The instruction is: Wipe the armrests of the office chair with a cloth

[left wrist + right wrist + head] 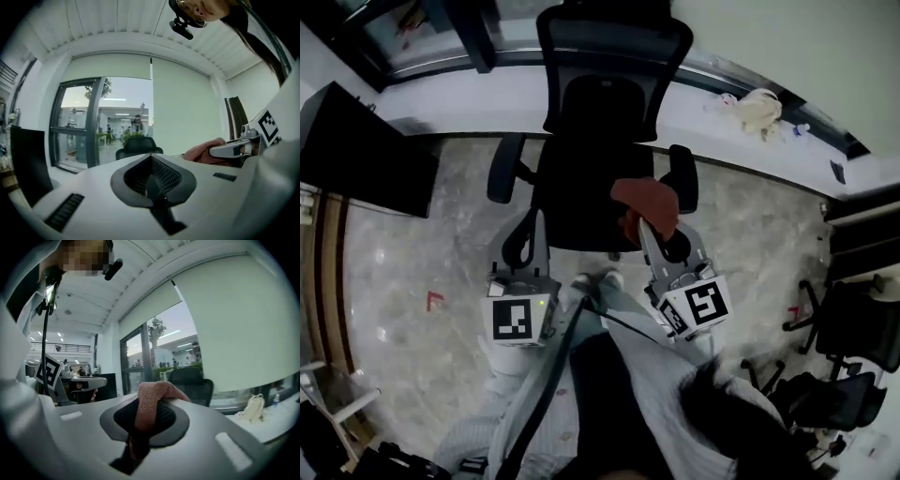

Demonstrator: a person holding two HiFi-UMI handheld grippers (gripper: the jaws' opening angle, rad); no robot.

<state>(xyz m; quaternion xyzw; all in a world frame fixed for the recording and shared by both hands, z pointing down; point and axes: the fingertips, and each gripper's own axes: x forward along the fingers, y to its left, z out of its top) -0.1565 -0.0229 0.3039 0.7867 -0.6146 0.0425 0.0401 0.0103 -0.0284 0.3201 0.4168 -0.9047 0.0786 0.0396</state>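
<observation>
Beyond cloth and chair, 1 bag

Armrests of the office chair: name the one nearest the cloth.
The armrest on the person's right, at the head view's right: the reddish cloth pinched in the right claw hangs just beside it. The other armrest has no cloth near.

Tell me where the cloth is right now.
Head view, centre-right: the cloth is pinched in the right claw, over the edge of the chair seat, beside the armrest on the person's right.
</observation>
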